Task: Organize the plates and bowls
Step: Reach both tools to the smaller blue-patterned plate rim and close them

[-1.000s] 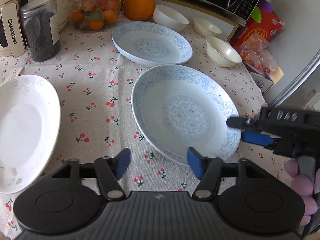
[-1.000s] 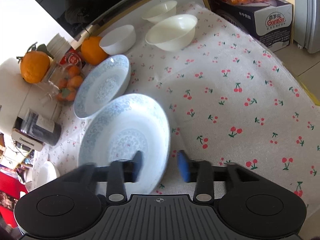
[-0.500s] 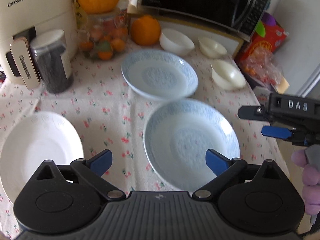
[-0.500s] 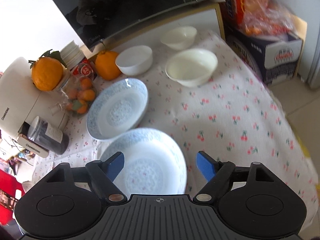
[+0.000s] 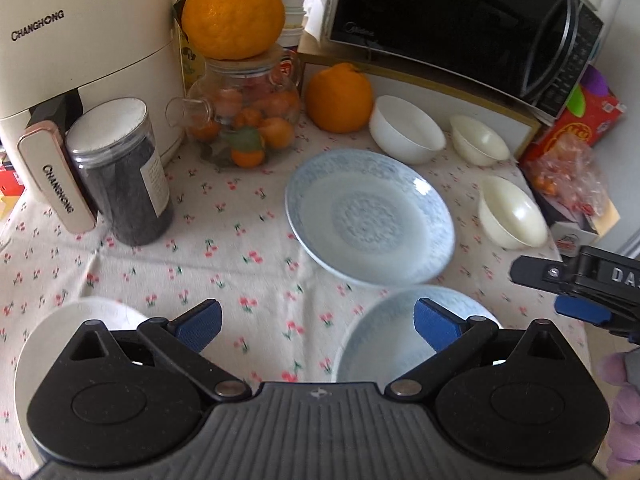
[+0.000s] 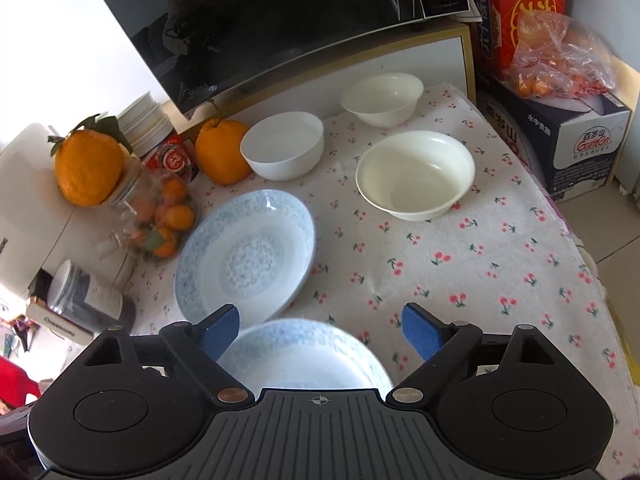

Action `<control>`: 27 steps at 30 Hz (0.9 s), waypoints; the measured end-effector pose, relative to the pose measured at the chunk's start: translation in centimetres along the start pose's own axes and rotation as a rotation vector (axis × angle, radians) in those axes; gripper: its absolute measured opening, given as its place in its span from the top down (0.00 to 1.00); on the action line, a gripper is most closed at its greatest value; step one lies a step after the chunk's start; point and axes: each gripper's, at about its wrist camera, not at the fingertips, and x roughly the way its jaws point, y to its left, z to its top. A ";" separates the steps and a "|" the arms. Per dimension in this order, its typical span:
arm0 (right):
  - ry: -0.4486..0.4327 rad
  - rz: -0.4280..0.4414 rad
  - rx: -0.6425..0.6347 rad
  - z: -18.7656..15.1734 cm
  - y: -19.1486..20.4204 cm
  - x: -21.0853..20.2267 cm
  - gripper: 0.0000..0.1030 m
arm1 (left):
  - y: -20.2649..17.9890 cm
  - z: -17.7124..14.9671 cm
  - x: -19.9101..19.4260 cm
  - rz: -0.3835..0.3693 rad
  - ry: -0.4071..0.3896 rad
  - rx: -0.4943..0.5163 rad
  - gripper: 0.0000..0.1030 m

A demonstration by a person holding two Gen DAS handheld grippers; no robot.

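A second ago our right gripper (image 6: 320,330) pinched the near blue plate (image 6: 304,354); now it has let go, jaws wide apart. Our left gripper (image 5: 316,320) has opened wide too and holds nothing. The near plate lies flat on the cherry cloth (image 6: 480,272) just below both grippers. The far blue plate (image 5: 370,216) lies just behind it. A white plate (image 5: 48,336) is at our left. Three bowls (image 6: 416,174) sit by the microwave (image 5: 460,20). A jar of fruit (image 5: 246,120), an orange (image 5: 340,98) and a dark jar (image 5: 120,172) stand at the back.
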 end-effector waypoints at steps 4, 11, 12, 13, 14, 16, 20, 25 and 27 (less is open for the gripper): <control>0.022 0.000 0.016 0.5 -0.3 2.2 0.11 | 0.6 0.8 1.6 0.023 -0.051 0.007 0.01; 0.045 0.047 0.084 1.8 -0.6 5.6 0.11 | 1.6 2.2 4.2 0.011 -0.072 -0.035 0.01; 0.050 0.052 0.099 1.8 -0.8 6.1 0.11 | 1.7 2.4 4.7 0.001 -0.071 -0.048 0.01; 0.052 0.057 0.113 1.9 -1.0 6.6 0.11 | 1.9 2.7 5.1 -0.013 -0.068 -0.062 0.01; 0.051 0.063 0.128 2.0 -1.2 7.0 0.11 | 2.1 2.8 5.5 -0.024 -0.063 -0.079 0.01; 0.042 0.080 0.158 2.2 -1.6 7.7 0.11 | 2.3 3.1 6.1 -0.043 -0.056 -0.116 0.01; 0.035 0.131 0.213 2.5 -1.8 9.0 0.11 | 2.3 3.6 6.9 -0.073 -0.067 -0.176 0.04; 0.041 0.155 0.235 2.3 -1.3 10.4 0.11 | 1.8 3.8 7.9 -0.081 -0.065 -0.198 0.23; 0.043 0.149 0.235 2.2 -1.1 10.7 0.11 | 1.7 3.9 8.2 -0.074 -0.067 -0.202 0.31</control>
